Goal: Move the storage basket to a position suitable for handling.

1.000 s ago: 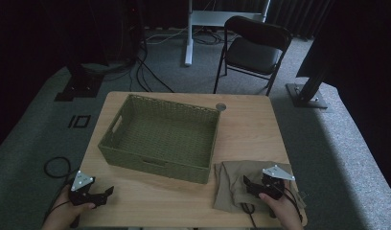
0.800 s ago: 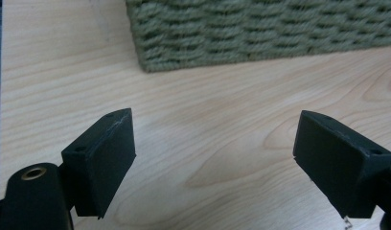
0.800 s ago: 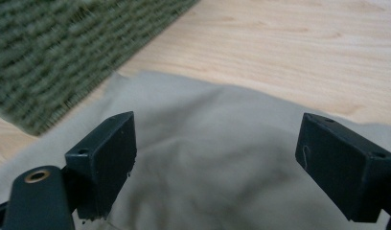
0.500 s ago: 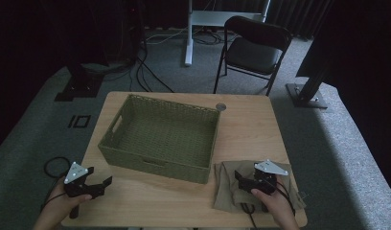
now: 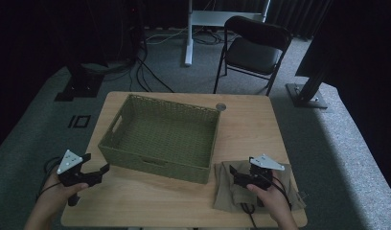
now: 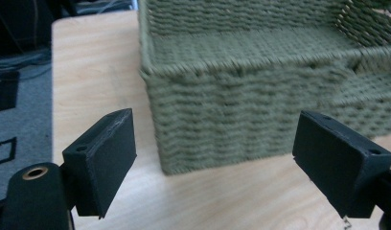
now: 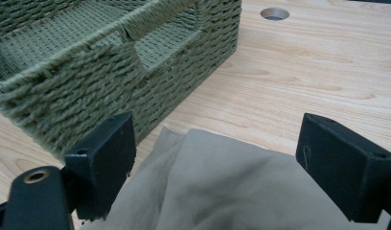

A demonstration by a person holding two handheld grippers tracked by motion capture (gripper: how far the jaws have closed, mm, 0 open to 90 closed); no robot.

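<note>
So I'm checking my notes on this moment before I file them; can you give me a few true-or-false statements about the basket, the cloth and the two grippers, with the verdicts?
1. The basket holds nothing. True.
2. The right gripper is shut on the cloth. False: its jaws stand wide apart over the cloth.
3. The cloth lies on the table beside the basket's right end. True.
4. The left gripper holds the basket's rim. False: it is open, short of the basket's corner.
5. A chair stands beyond the table. True.
</note>
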